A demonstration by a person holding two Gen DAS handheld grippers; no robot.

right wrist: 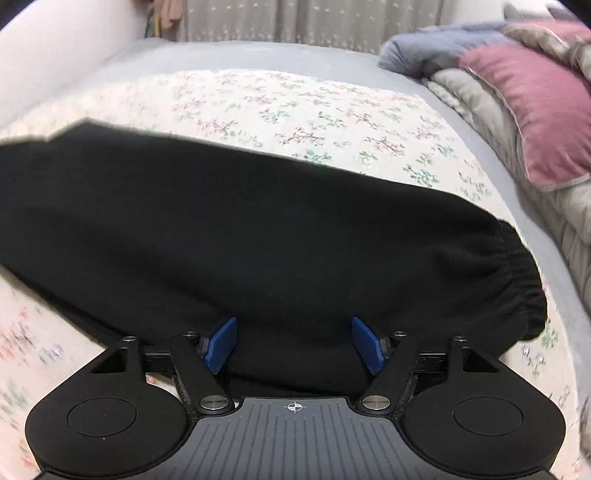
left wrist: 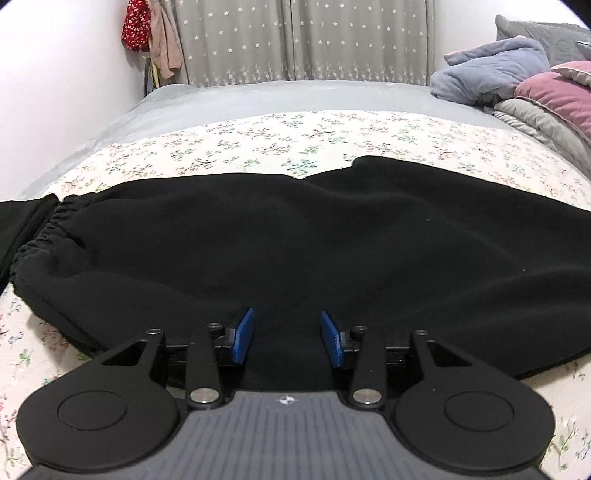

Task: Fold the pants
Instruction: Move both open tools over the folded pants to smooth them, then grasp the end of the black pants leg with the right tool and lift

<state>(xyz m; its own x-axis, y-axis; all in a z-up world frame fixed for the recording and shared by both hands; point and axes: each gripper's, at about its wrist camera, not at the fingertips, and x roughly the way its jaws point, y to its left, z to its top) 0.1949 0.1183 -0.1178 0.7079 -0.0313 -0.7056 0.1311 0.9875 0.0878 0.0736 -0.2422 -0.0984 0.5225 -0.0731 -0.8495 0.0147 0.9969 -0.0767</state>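
Black pants point(left wrist: 277, 240) lie stretched sideways across the floral sheet point(left wrist: 258, 140) on the bed. A gathered elastic end point(left wrist: 35, 236) shows at the left in the left wrist view, and another gathered elastic end point(right wrist: 517, 269) at the right in the right wrist view. My left gripper point(left wrist: 287, 334) hovers over the near edge of the pants, its blue pads point(left wrist: 243, 332) apart, with black cloth lying between them and not pinched. My right gripper point(right wrist: 294, 343) stands wider open over the same near edge, close to the right-hand end of the pants point(right wrist: 258, 229).
A pink pillow point(right wrist: 535, 110), a grey quilt point(right wrist: 480, 99) and a blue-grey blanket point(left wrist: 491, 70) are piled at the right of the bed. A white wall point(left wrist: 62, 92) borders the left side. Starred grey curtains point(left wrist: 295, 40) and hanging clothes point(left wrist: 147, 29) are at the back.
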